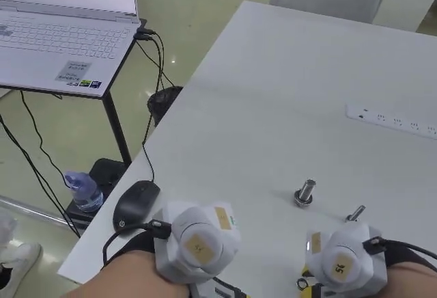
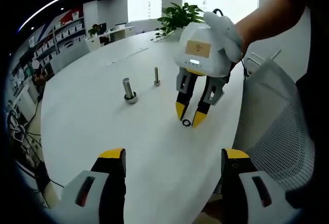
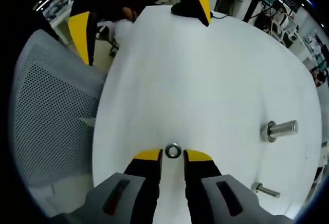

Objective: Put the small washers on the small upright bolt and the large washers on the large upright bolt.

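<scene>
A small washer (image 3: 172, 150) lies flat on the white table (image 3: 205, 70), near its front edge. My right gripper (image 3: 173, 155) straddles it, slightly open, a yellow tip on each side with thin gaps. In the left gripper view the right gripper (image 2: 189, 117) points down over the washer (image 2: 186, 123). My left gripper (image 2: 172, 157) is held wide open with nothing between its fingers, off to the side of the right one. The large bolt (image 1: 305, 193) and the small bolt (image 1: 356, 212) stand upright just beyond the right gripper (image 1: 311, 288). The left gripper (image 1: 198, 247) is at the front edge.
A black mouse (image 1: 135, 202) lies at the table's left corner. A white power strip (image 1: 392, 120) lies at the far right. A laptop (image 1: 61, 31) sits on a side stand to the left. A mesh chair (image 2: 272, 111) stands right at the table's edge.
</scene>
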